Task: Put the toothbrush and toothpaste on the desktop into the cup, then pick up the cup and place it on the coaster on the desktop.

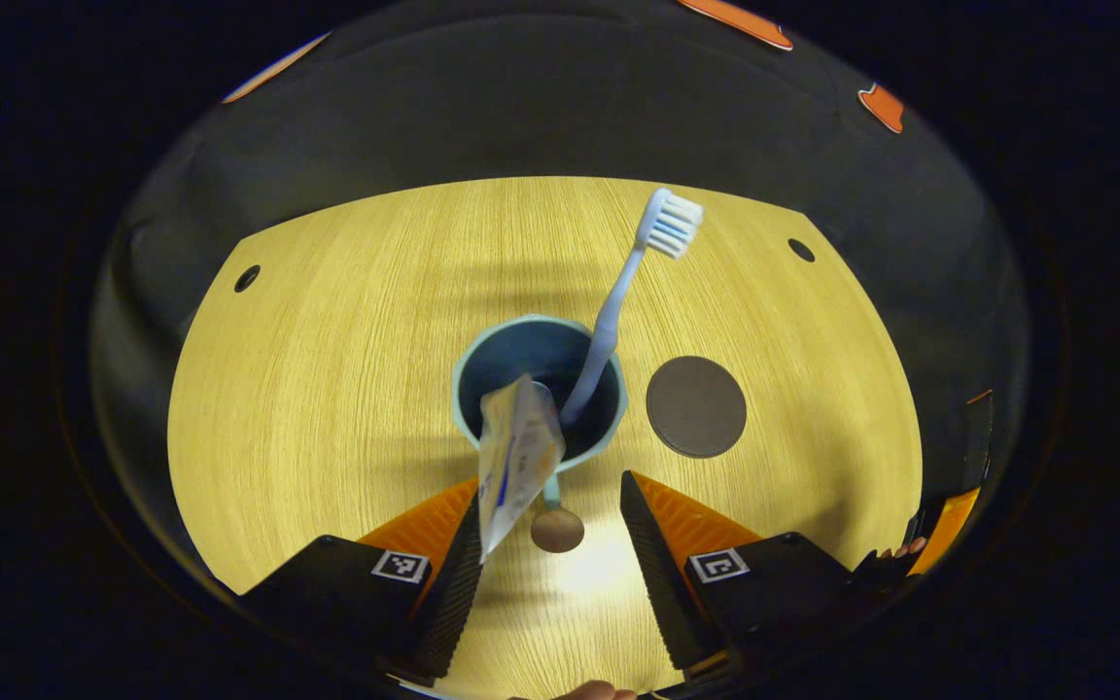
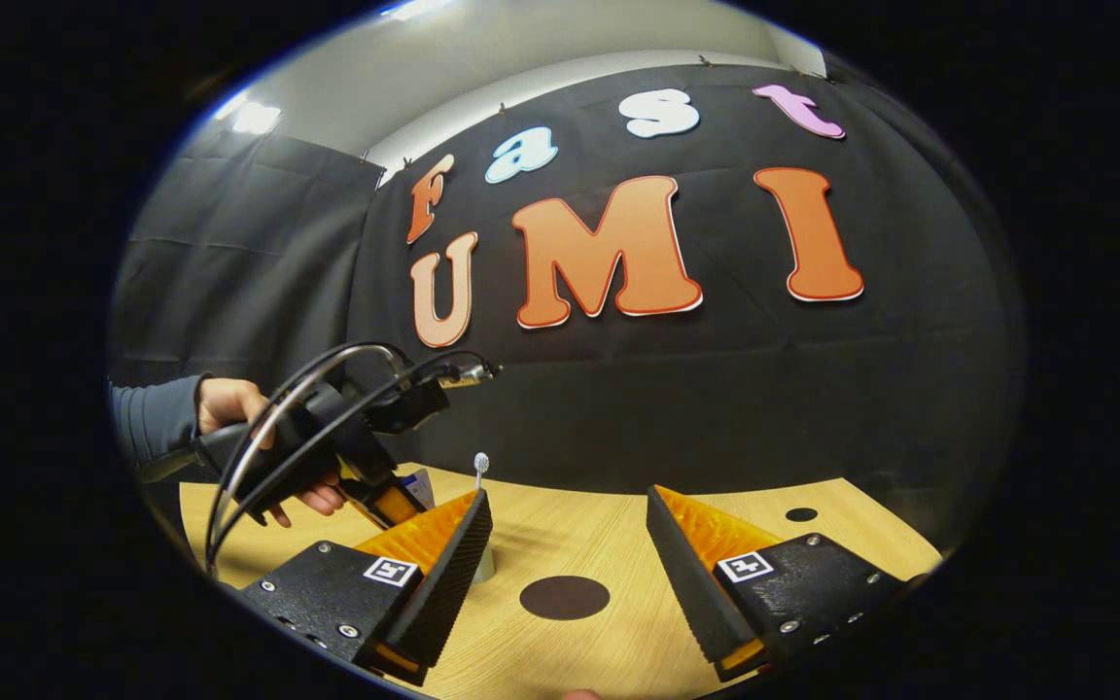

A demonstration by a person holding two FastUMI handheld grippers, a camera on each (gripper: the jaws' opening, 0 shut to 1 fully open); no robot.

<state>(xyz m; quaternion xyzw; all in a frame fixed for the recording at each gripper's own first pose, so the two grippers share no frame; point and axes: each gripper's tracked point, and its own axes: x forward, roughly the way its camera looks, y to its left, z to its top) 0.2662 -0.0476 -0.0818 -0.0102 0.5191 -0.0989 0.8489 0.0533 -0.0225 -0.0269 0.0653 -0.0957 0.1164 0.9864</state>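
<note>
With the brush (image 1: 618, 301) standing in the cup (image 1: 468, 389) at frame centre, the open left gripper (image 1: 550, 544) releases the paste (image 1: 516, 452) over the rim; next, the open, empty right gripper (image 2: 570, 554) must carry the cup to the coaster (image 1: 696, 406) at its right.

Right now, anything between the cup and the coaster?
No. In the left gripper view, bare desktop separates the cup from the coaster beside it.

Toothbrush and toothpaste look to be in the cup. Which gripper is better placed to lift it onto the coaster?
Left, probably. The left gripper hangs open directly above the cup, by the toothpaste and toothbrush. The right gripper is open too, but faces the coaster, the cup off to its side.
</note>
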